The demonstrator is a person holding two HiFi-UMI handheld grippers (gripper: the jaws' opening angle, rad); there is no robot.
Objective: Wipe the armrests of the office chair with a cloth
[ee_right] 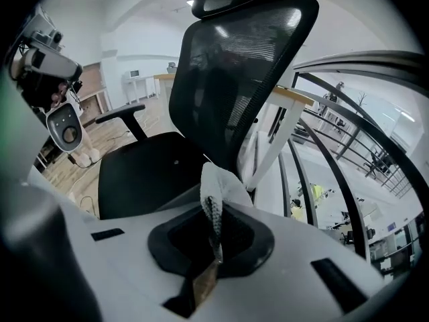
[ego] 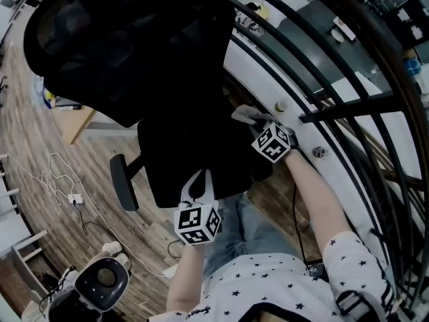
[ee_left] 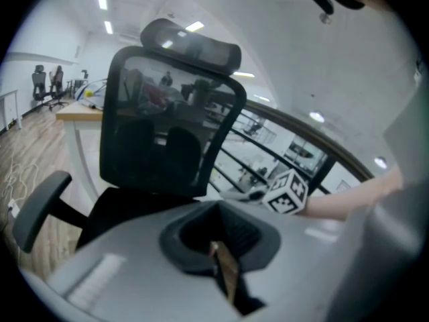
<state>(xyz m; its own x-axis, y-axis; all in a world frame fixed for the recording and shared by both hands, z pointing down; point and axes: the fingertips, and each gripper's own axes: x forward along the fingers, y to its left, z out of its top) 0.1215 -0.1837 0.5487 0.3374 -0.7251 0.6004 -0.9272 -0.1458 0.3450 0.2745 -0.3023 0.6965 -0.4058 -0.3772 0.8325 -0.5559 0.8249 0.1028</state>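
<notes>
Star-printed shirt (ego: 268, 284) and blue jeans (ego: 249, 228) fill the bottom of the head view. Just above them are two marker cubes, each bearing black-and-white square patterns.

The left gripper (ego: 200, 180) sits at lower centre of that frame, over the front edge of the black office chair (ego: 191, 149). In its own view the left gripper (ee_left: 220, 257) has its fingers pressed together with nothing between them. They point toward the mesh backrest and the headrest above it.

The right gripper (ego: 260, 121) is right of centre, at the seat's right edge. Its fingers pinch a whitish cloth (ego: 248, 115). In the right gripper view the cloth (ee_right: 221, 182) stands up in a bunched fold from the closed right gripper (ee_right: 214, 228), in front of the seat and the backrest. Whether the cloth touches the chair's near side cannot be told.

An armrest (ego: 123, 182) with a grey pad juts out on the seat's left side in the head view. It is well apart from both grippers and is also seen at left in the other views (ee_left: 37, 210) (ee_right: 120, 115).

Curved black railing (ego: 348, 106) sweeps down the right side. Wood-grain floor (ego: 37, 136) lies at left, with a white cable (ego: 62, 173) trailing across it. A wood-topped worktop (ego: 80, 123) stands beside the backrest. A white device with a round dark face (ego: 102, 280) is at lower left.
</notes>
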